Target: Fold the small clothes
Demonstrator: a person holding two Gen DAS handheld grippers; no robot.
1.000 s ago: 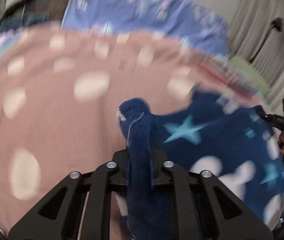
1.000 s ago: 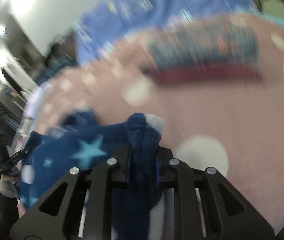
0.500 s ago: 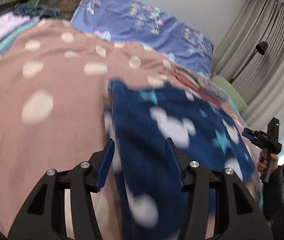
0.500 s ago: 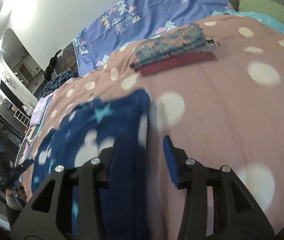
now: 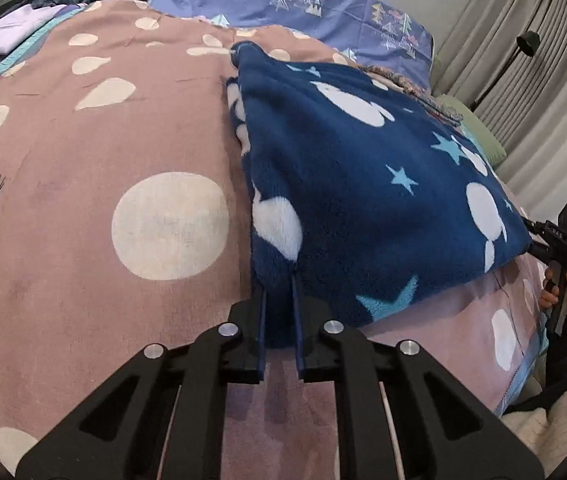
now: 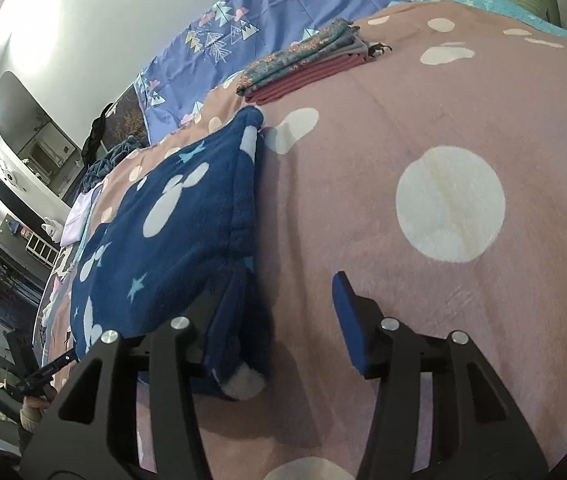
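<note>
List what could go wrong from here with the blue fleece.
The left gripper pinches only a corner of the blue fleece; lifting may slip it out or drag the fold apart. The right gripper is open, one finger against the fleece edge; closing could catch just one layer.

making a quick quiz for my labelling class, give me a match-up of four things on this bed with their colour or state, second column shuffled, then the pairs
Column one:
1. fleece garment
2. bedspread
3. left gripper
4. right gripper

Column two:
A. jaws spread wide, right pad over bare bedspread
B. navy with white mouse heads and light blue stars
C. dusty pink with white dots
D. fingers nearly closed on a near corner of the fleece

Pairs: 1-B, 2-C, 3-D, 4-A
</note>
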